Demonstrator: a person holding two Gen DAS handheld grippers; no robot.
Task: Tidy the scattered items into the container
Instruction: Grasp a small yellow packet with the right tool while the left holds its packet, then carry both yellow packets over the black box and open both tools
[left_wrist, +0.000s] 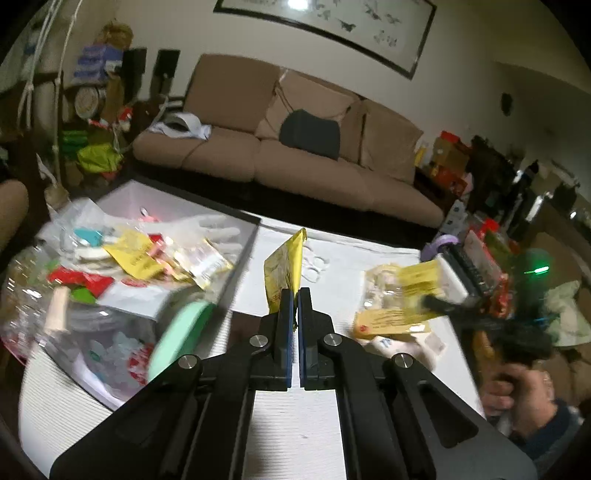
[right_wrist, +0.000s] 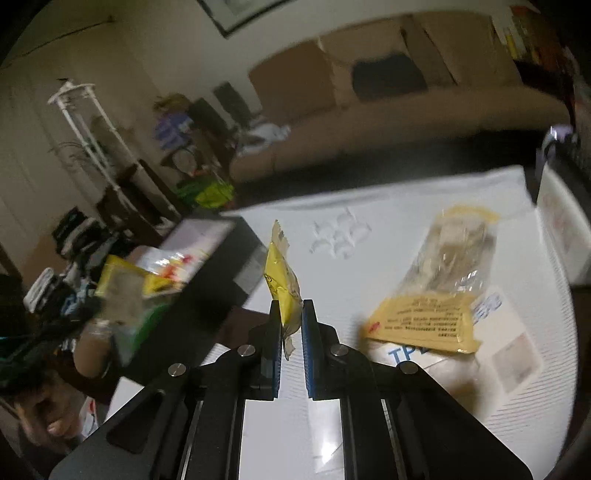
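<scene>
Left gripper is pinching a yellow sachet upright between nearly closed jaws; right gripper is clamping another sachet.

— What do I see of the rig?
— My left gripper: black linkage arms, silver screws, blue pads. The right gripper looks identical.
— The person?
— Bare-skinned hand, dark blue sleeve.

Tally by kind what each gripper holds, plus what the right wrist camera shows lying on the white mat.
Yellow sachets: 2, one in the left gripper, one in the right gripper
Clear bag with yellow label: 1
White packet with blue print: 1
Cluster of small white plastic pieces: 1
Total: 5
</scene>
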